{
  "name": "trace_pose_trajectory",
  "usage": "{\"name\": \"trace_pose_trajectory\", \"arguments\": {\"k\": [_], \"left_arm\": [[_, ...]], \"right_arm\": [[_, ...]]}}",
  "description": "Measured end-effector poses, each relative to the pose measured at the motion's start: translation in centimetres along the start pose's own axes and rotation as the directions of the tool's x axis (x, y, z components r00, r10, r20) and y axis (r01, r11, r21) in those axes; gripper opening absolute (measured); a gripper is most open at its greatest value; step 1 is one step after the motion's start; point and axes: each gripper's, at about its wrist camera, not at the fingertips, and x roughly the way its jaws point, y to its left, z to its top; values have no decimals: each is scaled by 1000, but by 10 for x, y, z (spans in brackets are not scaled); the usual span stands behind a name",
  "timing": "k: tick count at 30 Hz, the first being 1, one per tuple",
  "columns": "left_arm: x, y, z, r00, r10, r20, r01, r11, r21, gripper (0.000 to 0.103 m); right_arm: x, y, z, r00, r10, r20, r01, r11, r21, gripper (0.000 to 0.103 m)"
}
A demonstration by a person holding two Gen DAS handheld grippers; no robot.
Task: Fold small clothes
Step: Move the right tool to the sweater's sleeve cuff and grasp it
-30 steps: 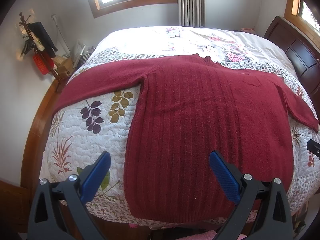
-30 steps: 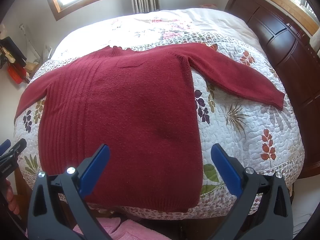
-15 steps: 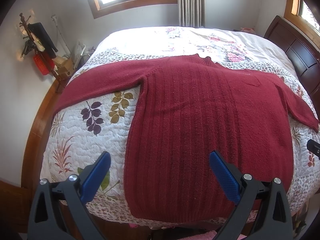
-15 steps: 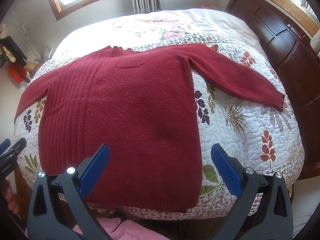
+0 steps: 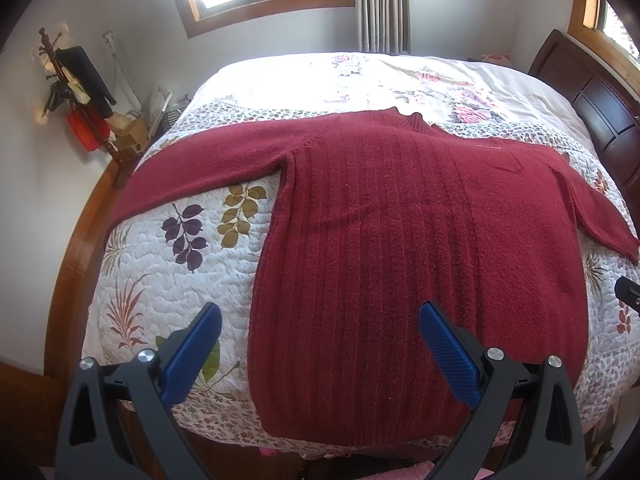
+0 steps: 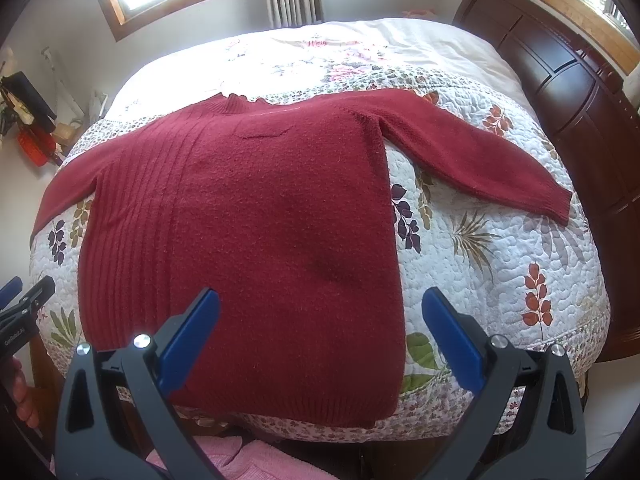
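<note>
Nothing moved; sweater [image 5: 400,240] flat, both hand-held grippers [image 6: 320,320] agape.

Red sweater [image 6: 256,232]: spread flat on the floral quilt [image 6: 500,264], both sleeves out, hem nearest. Right gripper [image 6: 320,320]: held above the hem, blue fingers [image 6: 192,340] wide apart, gripping nothing. Left gripper [image 6: 24,304]: partly seen at left edge. Dark wooden headboard [image 6: 568,80] at right. Pink cloth [image 6: 248,460] at bottom.

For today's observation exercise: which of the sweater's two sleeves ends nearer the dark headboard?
The right sleeve: its cuff lies beside the headboard; the left sleeve runs toward the coat rack.
</note>
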Motion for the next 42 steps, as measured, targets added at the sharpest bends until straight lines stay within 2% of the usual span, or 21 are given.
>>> {"name": "trace_pose_trajectory", "arguments": {"k": [14,18,21,25,28,34,38,42], "left_arm": [[2,-7,2,1000,8,-1,-8,1000,1,99],[8,-13,8,998,-59,-14,59,998,-31,99],[14,-29,21,997,-75,-3,74,996,-39,99],[22,-69,51,997,-64,32,64,998,3,99],[27,-111,75,995,-74,73,70,996,50,99],[38,-207,114,981,-161,107,146,980,135,99],[45,-249,127,975,-194,109,176,972,156,99],[52,-274,132,974,-206,96,190,969,160,99]], "right_arm": [[5,-8,2,1000,7,-7,-7,1000,6,100],[13,-40,8,1000,25,-13,-25,998,50,100],[22,-88,19,1000,12,-15,-10,991,134,100],[34,-170,38,996,-91,4,88,970,226,100],[47,-229,52,993,-115,-5,111,950,291,100],[85,-337,67,984,-174,-49,180,914,363,100],[111,-404,71,985,-147,-90,171,888,427,100],[137,-446,74,989,-80,-128,130,881,455,99]]}}
